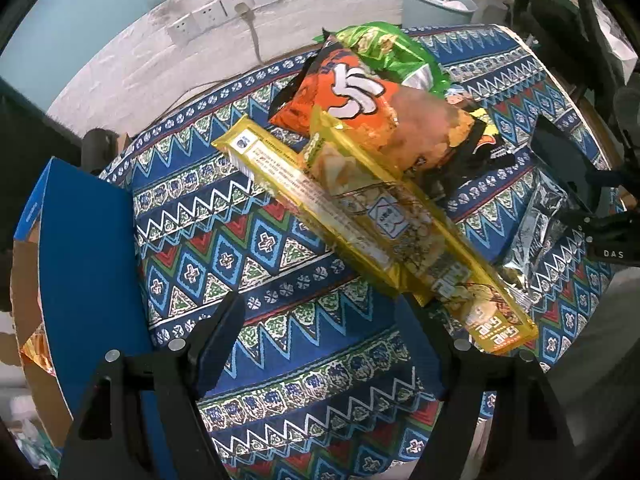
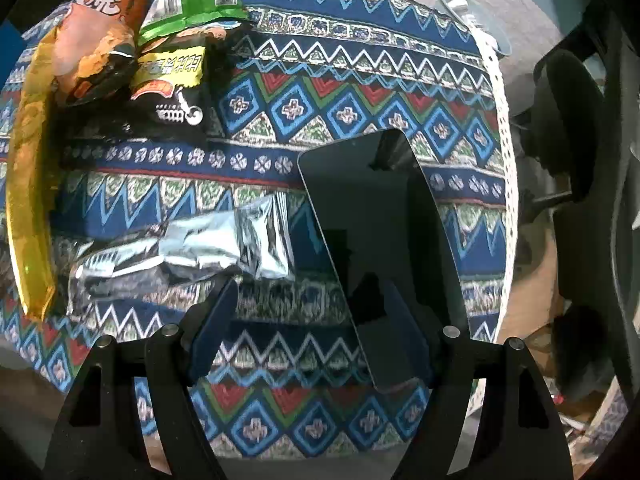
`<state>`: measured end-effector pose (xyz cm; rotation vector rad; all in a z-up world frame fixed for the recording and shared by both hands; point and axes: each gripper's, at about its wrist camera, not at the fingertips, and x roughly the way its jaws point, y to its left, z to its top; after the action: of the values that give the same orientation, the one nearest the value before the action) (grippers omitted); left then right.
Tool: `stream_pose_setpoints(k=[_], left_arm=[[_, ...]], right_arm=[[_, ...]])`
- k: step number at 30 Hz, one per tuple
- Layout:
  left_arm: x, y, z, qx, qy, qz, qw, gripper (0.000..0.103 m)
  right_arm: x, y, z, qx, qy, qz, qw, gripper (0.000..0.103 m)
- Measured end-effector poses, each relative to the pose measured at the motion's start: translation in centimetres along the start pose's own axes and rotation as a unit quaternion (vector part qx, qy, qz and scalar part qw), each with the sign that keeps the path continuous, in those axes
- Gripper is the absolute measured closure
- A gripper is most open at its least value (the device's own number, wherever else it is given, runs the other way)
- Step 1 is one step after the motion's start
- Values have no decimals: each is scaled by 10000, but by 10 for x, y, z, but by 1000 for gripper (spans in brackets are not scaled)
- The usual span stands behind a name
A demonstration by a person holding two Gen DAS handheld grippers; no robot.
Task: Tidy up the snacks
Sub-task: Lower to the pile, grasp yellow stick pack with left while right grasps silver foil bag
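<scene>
Your tabletop [image 1: 280, 360] is covered by a patterned cloth, and the blue box [image 1: 92, 264] standing at its left edge is the landmark here; judging by the task, it is probably where the snacks go, and something orange already shows inside its open side.

To the right of the box lies the largest item, a pair of long yellow packs [image 1: 360, 216], overlapping and running diagonally across the cloth. These look stiff along their length but likely hold brittle biscuits, so take one near the middle and pinch gently; grabbed by an end it may sag or crack.

Beyond them, farther from the box, the orange bag [image 1: 348, 96] rests on a black bag [image 1: 476, 136], with a green bag [image 1: 392, 48] behind. All three are probably light, puffy and slick; grip a crimped seam rather than the air-filled belly.

Farthest right from the box lies the small silver pouch [image 2: 180, 252], crinkly and soft, best taken at its flat sealed end. Just beside it lies a dark tablet [image 2: 380, 240], not a snack, so leave it.

Your left hand-held gripper [image 1: 320, 340] hovers wide apart above the cloth, holding nothing. Your right hand-held gripper [image 2: 312, 328] is likewise spread and empty, with the tablet's near corner lying between its fingers.
</scene>
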<state>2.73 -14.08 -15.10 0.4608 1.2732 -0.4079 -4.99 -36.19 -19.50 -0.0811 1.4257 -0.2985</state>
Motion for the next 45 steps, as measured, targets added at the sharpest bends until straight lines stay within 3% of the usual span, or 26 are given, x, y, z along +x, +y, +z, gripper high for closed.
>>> stream_pose_setpoints(k=[12, 15, 21, 27, 32, 34, 36, 41, 43, 45], left_arm=[[12, 15, 3, -213, 148, -119, 9996, 24], [13, 18, 5, -308, 151, -192, 9992, 24], [14, 26, 13, -610, 129, -413, 9972, 24], [12, 29, 24, -1149, 41, -592, 9916, 24], [13, 27, 37, -1847, 38, -960, 9781, 23], [15, 23, 41, -1986, 30, -986, 9751, 22], [19, 17, 44, -2079, 84, -963, 9734, 20], [40, -3, 47, -2317, 409, -992, 9669, 20], [44, -10, 47, -2278, 481, -888, 9685, 20], [48, -19, 48, -2366, 357, -727, 9682, 20]], right_arm=[[-1, 13, 44, 84, -472, -196, 9987, 27], [-14, 10, 45, 363, -571, -1, 9977, 27], [-22, 6, 43, 1095, -547, 1077, 9866, 26], [1, 24, 46, 1185, -253, 1171, 9857, 26], [11, 39, 34, 1094, -163, 1202, 9866, 26], [9, 46, 31, 893, -260, 1158, 9889, 36], [5, 49, 26, 731, -291, 1137, 9904, 53], [-3, 49, 7, 451, -353, 1060, 9927, 65], [-5, 41, -3, 376, -385, 1012, 9934, 66], [-4, 39, -4, 382, -389, 1063, 9928, 66]])
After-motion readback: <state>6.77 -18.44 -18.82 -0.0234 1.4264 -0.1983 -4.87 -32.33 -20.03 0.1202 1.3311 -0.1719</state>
